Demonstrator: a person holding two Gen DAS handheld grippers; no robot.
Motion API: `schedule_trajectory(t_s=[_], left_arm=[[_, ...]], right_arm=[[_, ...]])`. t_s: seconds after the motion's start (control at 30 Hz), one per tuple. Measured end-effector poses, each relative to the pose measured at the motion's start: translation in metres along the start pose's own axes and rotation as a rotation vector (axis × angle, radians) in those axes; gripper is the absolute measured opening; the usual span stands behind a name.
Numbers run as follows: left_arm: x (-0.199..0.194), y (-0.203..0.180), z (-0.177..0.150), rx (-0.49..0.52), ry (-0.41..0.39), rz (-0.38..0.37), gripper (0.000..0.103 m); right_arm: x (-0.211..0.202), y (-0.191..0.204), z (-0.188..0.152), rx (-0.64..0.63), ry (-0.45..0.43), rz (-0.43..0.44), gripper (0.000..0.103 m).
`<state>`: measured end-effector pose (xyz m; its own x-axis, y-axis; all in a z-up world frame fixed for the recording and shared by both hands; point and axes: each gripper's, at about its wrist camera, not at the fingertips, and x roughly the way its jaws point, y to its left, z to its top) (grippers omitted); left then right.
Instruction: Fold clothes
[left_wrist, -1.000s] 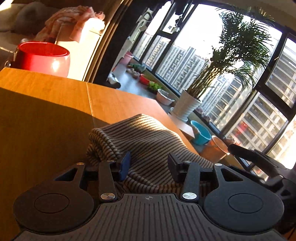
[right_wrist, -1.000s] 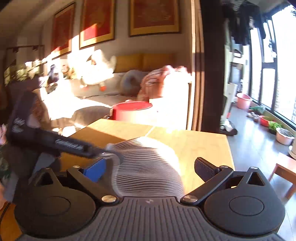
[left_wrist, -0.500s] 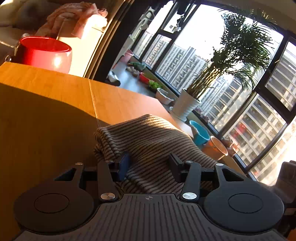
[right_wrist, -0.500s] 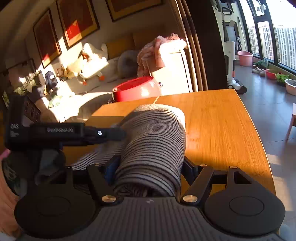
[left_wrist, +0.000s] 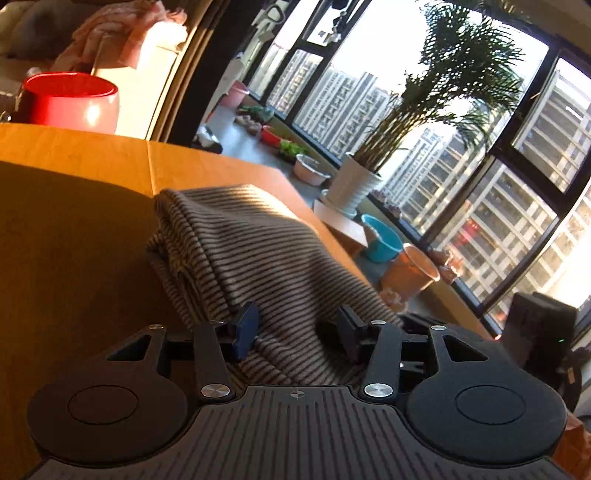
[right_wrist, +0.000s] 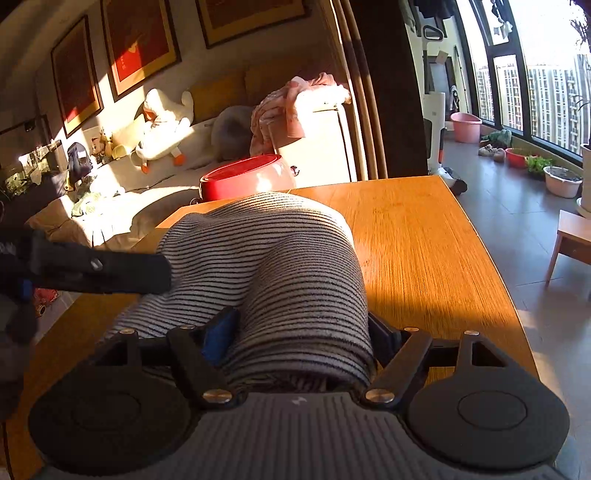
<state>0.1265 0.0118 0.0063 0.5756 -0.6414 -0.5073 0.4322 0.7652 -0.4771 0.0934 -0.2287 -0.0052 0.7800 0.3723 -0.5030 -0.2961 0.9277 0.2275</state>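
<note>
A folded black-and-white striped garment (left_wrist: 251, 254) lies bunched on the wooden table (left_wrist: 74, 229). My left gripper (left_wrist: 295, 328) has its jaws around the garment's near edge, fabric between the pads. My right gripper (right_wrist: 303, 336) has its jaws closed against a thick roll of the same striped garment (right_wrist: 280, 258), which fills the gap. The left gripper (right_wrist: 99, 266) shows in the right wrist view at the garment's left side.
A red tub (left_wrist: 70, 101) stands beyond the table's far edge; it also shows in the right wrist view (right_wrist: 247, 177). A potted palm (left_wrist: 354, 184), floor bowls and large windows are to the right. A sofa with a plush goose (right_wrist: 162, 129) is behind.
My right gripper has moved forward onto the garment and closed from wide open onto its rolled end. My left gripper stayed on the near edge, with the view shifting slightly.
</note>
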Motion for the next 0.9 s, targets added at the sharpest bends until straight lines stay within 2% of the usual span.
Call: schedule_trajectory(t_s=[0.13, 0.27, 0.33, 0.43, 0.47, 0.5, 0.73, 0.83, 0.9], left_arm=[[0.002, 0.005, -0.002, 0.001, -0.006, 0.008, 0.046], [0.004, 0.006, -0.004, 0.005, -0.009, 0.007, 0.046], [0.003, 0.008, -0.005, 0.002, -0.011, 0.003, 0.046], [0.002, 0.009, -0.006, 0.004, -0.012, -0.002, 0.046], [0.002, 0.01, -0.006, 0.006, -0.012, -0.003, 0.046], [0.002, 0.01, -0.007, 0.007, -0.012, -0.004, 0.046], [0.0, 0.013, -0.01, 0.015, -0.02, -0.013, 0.046], [0.0, 0.014, -0.009, 0.011, -0.02, -0.019, 0.046], [0.0, 0.015, -0.009, 0.01, -0.019, -0.023, 0.046]], right_arm=[[-0.014, -0.006, 0.017, -0.029, 0.002, 0.034, 0.084], [-0.024, -0.013, 0.046, -0.029, -0.07, 0.017, 0.085], [-0.014, -0.011, 0.051, -0.048, -0.054, 0.006, 0.085], [0.026, -0.005, 0.03, -0.132, 0.056, -0.101, 0.088], [0.029, -0.007, 0.028, -0.116, 0.052, -0.1, 0.093], [0.031, -0.008, 0.026, -0.1, 0.047, -0.099, 0.094], [0.032, -0.03, 0.08, 0.027, 0.05, 0.073, 0.088], [0.057, -0.042, 0.098, 0.072, 0.066, 0.074, 0.088], [0.084, -0.051, 0.098, 0.133, 0.127, 0.07, 0.088]])
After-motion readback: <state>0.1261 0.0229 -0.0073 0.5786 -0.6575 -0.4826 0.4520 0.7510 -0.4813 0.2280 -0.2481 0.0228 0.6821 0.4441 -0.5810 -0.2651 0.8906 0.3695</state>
